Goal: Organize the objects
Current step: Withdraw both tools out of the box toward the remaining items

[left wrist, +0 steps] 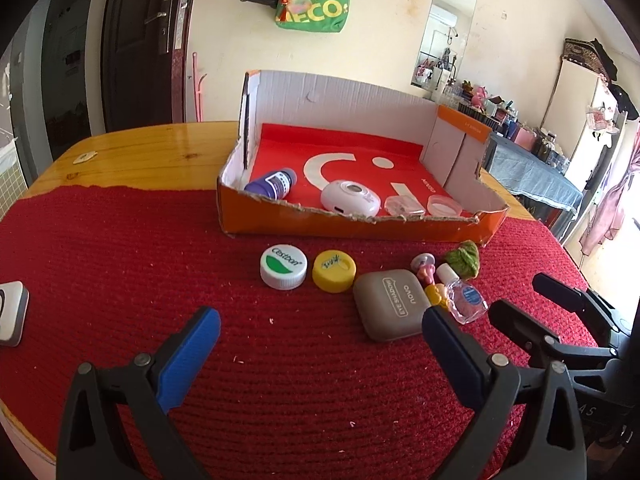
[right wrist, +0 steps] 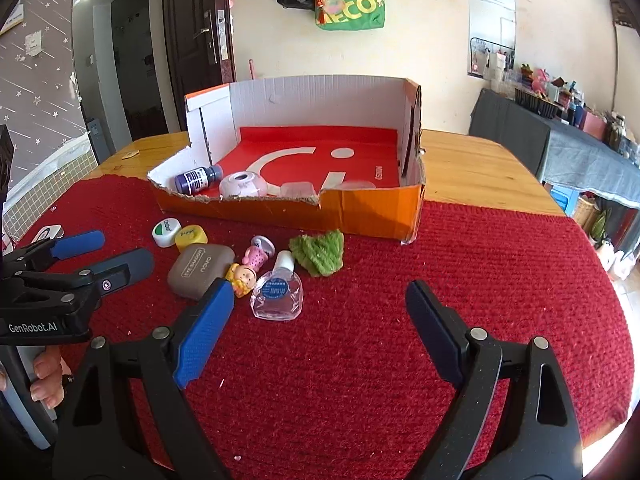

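Observation:
An orange cardboard box (left wrist: pixel 360 226) (right wrist: pixel 372 212) stands on the red mat and holds a purple bottle (left wrist: pixel 272 184), a white round device (left wrist: pixel 350 198) and clear lids (left wrist: pixel 442 205). In front of it lie a white cap (left wrist: pixel 283 267), a yellow cap (left wrist: pixel 334 271), a grey eye-shadow case (left wrist: pixel 390 304) (right wrist: pixel 200 270), a small doll (right wrist: pixel 248 268), a clear bottle (right wrist: pixel 277 290) and a green knitted piece (right wrist: pixel 318 254). My left gripper (left wrist: pixel 320 320) is open and empty before the caps. My right gripper (right wrist: pixel 320 296) is open and empty, near the clear bottle.
The red knitted mat (right wrist: pixel 480 264) covers the wooden table (left wrist: pixel 160 148). A white and grey object (left wrist: pixel 12 312) lies at the mat's left edge. A cluttered side table (right wrist: pixel 580 148) stands to the right. A dark door (left wrist: pixel 140 40) is behind.

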Action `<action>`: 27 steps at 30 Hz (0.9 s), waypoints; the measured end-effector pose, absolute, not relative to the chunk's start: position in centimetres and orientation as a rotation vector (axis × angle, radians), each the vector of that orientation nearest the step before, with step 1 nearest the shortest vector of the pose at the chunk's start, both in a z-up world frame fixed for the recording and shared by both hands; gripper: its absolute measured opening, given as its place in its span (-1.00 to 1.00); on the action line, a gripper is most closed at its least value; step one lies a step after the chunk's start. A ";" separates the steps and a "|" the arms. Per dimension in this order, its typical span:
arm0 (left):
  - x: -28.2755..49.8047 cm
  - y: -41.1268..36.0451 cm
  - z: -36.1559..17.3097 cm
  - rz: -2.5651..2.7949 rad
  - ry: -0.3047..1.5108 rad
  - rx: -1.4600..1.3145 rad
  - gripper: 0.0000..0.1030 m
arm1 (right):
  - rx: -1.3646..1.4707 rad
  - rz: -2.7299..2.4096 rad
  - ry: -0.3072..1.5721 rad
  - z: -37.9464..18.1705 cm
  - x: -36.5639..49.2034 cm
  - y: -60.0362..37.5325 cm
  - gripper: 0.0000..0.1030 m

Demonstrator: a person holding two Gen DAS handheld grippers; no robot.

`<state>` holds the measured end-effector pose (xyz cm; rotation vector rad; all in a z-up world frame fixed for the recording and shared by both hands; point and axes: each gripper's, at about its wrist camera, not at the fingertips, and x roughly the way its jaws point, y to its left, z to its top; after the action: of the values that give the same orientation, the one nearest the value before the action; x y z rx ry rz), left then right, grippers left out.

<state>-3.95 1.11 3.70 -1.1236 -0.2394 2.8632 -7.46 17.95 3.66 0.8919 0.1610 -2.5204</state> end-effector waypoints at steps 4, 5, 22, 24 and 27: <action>-4.3 1.0 3.1 2.829 -0.273 -1.172 1.00 | 0.913 -2.510 0.167 3.0 -7.7 17.9 0.71; -4.4 1.0 3.1 2.820 -0.276 -1.178 1.00 | 0.918 -2.508 0.168 2.9 -7.9 17.8 0.71; -7.0 4.6 2.5 2.738 -0.120 -1.300 0.99 | 0.971 -2.525 0.104 2.6 -9.7 20.7 0.71; -7.2 4.7 2.0 2.732 -0.113 -1.324 0.99 | 0.975 -2.522 0.098 2.5 -9.9 20.8 0.71; -7.1 4.5 1.9 2.751 -0.090 -1.317 0.99 | 0.980 -2.506 0.098 2.4 -9.9 20.7 0.71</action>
<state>-7.06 4.52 1.94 -1.3166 -0.0897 2.7505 -9.94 20.66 2.41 0.9800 0.0984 -2.5056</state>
